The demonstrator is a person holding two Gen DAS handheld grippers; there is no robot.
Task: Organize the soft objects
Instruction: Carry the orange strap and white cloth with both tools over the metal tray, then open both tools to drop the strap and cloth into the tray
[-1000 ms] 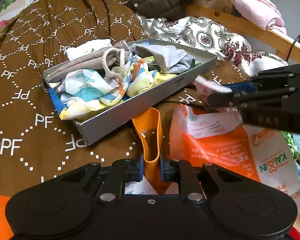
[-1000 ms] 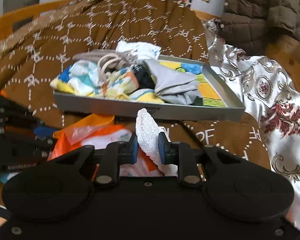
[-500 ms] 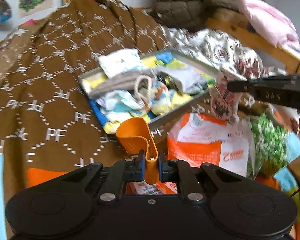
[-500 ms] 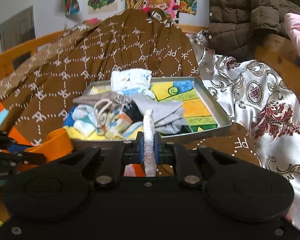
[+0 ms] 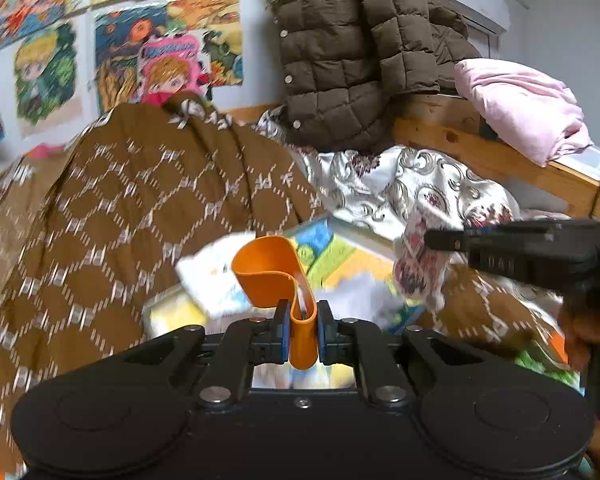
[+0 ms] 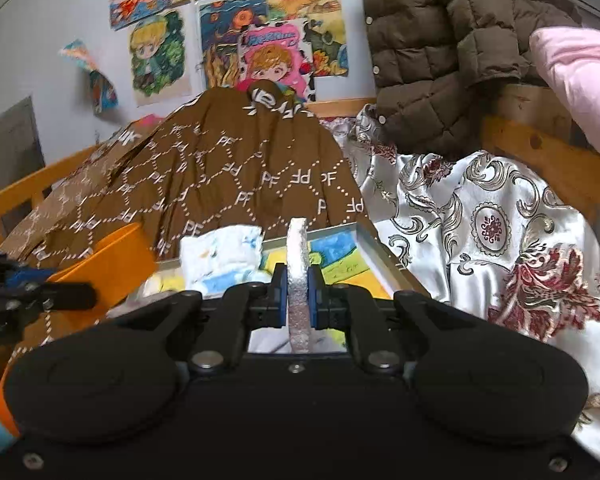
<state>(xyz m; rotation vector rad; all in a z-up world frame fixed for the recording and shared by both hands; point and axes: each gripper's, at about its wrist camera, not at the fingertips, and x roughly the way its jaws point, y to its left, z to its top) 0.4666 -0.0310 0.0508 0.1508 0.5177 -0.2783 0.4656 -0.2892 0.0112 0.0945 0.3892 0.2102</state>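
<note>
Inside the grey tray (image 6: 384, 258) — white cloth (image 6: 220, 256), colourful liner.

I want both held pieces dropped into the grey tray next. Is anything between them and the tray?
Nothing visible blocks either. The right tongs hold the white textured pad and the left tongs hold the folded orange soft piece, both close before the grey tray, which already holds cloths.

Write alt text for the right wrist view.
The right gripper is shut on a white pad held edge-on above a tray of cloths on a bed. At left, the left gripper holds an orange piece.
</note>
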